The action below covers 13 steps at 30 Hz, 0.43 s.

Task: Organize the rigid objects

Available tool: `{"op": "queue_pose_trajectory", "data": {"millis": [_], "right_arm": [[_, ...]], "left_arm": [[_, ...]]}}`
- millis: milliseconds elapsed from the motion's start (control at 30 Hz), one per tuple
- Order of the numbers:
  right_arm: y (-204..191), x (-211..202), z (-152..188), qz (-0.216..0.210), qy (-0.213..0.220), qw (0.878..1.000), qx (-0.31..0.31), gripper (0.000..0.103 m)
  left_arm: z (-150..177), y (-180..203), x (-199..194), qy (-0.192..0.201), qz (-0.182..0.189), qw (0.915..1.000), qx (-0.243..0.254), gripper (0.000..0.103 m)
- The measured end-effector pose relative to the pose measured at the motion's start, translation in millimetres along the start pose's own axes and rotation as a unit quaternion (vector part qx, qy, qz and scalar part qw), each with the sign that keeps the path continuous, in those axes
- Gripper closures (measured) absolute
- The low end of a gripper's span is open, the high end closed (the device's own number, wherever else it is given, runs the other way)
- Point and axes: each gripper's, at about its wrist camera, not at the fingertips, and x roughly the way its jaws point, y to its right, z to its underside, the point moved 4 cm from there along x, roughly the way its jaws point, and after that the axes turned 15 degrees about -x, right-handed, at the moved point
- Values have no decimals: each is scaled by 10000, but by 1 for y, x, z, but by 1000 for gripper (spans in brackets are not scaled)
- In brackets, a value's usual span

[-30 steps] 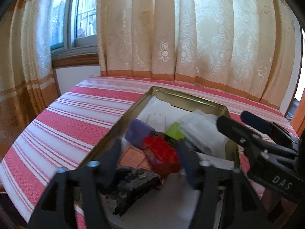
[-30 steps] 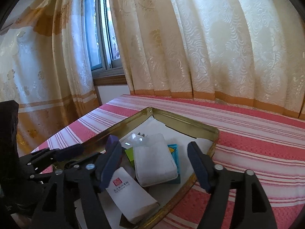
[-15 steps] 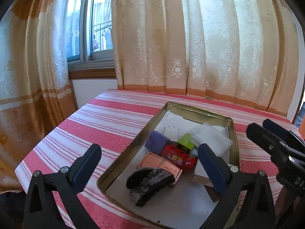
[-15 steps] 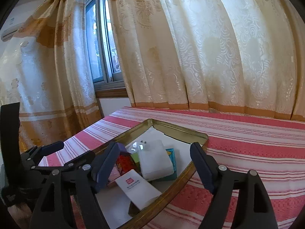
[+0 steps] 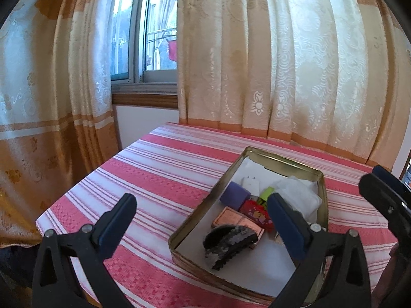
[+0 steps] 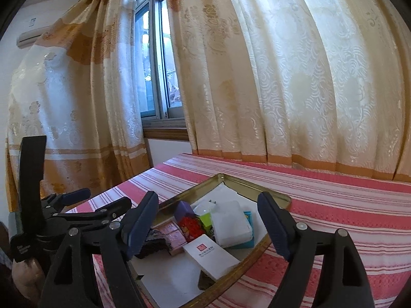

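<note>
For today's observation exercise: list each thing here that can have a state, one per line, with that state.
Left gripper: jaws open, empty.
Right gripper: jaws open, empty.
Tin: lidless, holding items.
Hair clip: lying in tin, near end.
Purple block: lying in tin, by left wall.
White box: flat, near right rim.
Window: partly uncovered by curtain.

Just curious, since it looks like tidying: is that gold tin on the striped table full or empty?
Partly full. The gold tin holds a black hair clip, purple block and white box; its white lining shows bare near the front.
</note>
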Motion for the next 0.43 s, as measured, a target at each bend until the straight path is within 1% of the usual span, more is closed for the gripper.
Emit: {"op": "queue_pose_trajectory", "data": {"millis": [100, 267, 433], "right_arm": [[-4, 1, 0, -37, -12, 10000, -70, 22], [-11, 3, 3, -94, -63, 9998, -179, 22], [-11, 1, 5, -75, -62, 9998, -183, 22]], "left_arm": [[1, -3, 2, -23, -31, 10000, -37, 0], [7, -1, 5, -8, -129, 9998, 128, 0], [9, 3, 2, 14, -105, 9998, 194, 0]]}}
